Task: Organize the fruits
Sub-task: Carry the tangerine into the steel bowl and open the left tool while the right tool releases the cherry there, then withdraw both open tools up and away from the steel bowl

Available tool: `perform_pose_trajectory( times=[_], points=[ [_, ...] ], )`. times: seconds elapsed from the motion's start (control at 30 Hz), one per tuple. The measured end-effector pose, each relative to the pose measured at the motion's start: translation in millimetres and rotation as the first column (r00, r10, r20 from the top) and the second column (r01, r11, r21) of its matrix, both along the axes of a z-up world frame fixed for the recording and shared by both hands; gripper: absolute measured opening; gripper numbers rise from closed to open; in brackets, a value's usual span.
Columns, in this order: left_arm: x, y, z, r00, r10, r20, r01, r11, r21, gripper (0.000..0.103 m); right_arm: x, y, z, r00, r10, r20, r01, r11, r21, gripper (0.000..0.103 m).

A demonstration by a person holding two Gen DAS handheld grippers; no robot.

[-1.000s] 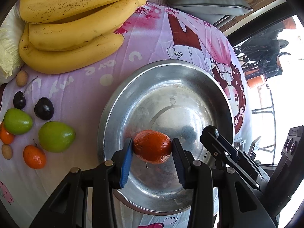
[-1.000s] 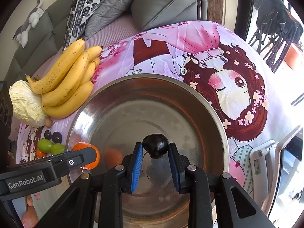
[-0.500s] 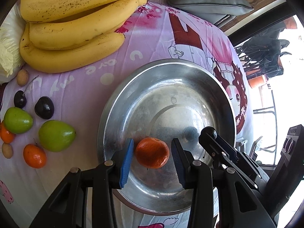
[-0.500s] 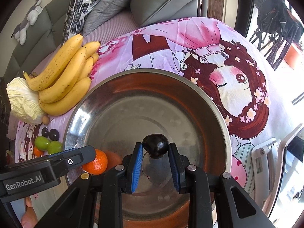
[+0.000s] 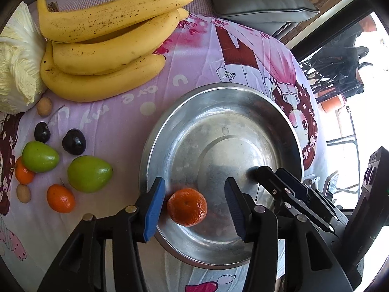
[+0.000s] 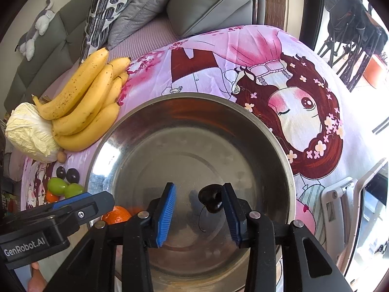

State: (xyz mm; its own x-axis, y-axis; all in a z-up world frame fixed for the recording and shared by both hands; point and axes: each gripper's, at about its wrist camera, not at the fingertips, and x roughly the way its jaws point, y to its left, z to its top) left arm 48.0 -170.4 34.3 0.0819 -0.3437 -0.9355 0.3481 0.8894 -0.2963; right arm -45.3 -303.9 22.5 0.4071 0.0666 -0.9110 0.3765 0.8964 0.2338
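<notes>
A steel bowl (image 5: 287, 126) (image 6: 274, 131) stands on the pink cartoon cloth. In the left wrist view an orange tangerine (image 5: 186, 206) lies on the bowl's near-left slope. My left gripper (image 5: 194, 206) is over it, jaws opening, and neither blue pad touches the fruit. In the right wrist view a dark cherry (image 6: 210, 199) with a thin stem is over the bowl's floor, close against the right pad. My right gripper (image 6: 198, 215) has its jaws opening, and the left pad stands well clear of the cherry. The tangerine (image 6: 116, 215) also shows in that view.
Left of the bowl lie a bunch of bananas (image 5: 104, 48), a pale cabbage (image 5: 17, 73), two green fruits (image 5: 88, 174), two dark fruits (image 5: 74, 142), two tangerines (image 5: 60, 198) and small brown fruits (image 5: 44, 103). Grey cushions (image 6: 214, 2) rise behind the cloth.
Both grippers' jaws have spread. The tangerine left the left pads and dropped onto the bowl. The cherry, gripped a moment ago, is no longer squeezed and sits by the right pad.
</notes>
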Motion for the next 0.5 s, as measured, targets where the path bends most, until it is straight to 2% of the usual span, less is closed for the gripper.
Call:
perform_pose_trajectory(
  times=[0.07,0.13,0.2,0.3,0.5],
  points=[
    [-1,3,2,1.000,0.006,0.016,-0.006,1.000,0.020,0.058,0,1,1,1.000,0.003,0.001,-0.003,1.000,0.000,0.047],
    [-2,7,5,0.999,0.013,0.037,-0.015,0.999,0.049,0.062,0,1,1,1.000,0.006,0.006,-0.006,1.000,0.003,0.058],
    [-3,11,6,0.998,0.015,0.062,-0.020,0.997,0.078,0.064,0,1,2,1.000,0.009,0.012,-0.009,1.000,0.004,0.064],
    [-2,18,6,0.995,0.033,0.092,-0.044,0.992,0.119,0.080,0,1,2,1.000,0.010,0.014,-0.010,1.000,0.007,0.069],
    [2,30,-2,0.991,0.067,0.119,-0.090,0.977,0.192,0.086,1,2,0,1.000,0.014,0.015,-0.014,1.000,-0.001,0.080]
  ],
)
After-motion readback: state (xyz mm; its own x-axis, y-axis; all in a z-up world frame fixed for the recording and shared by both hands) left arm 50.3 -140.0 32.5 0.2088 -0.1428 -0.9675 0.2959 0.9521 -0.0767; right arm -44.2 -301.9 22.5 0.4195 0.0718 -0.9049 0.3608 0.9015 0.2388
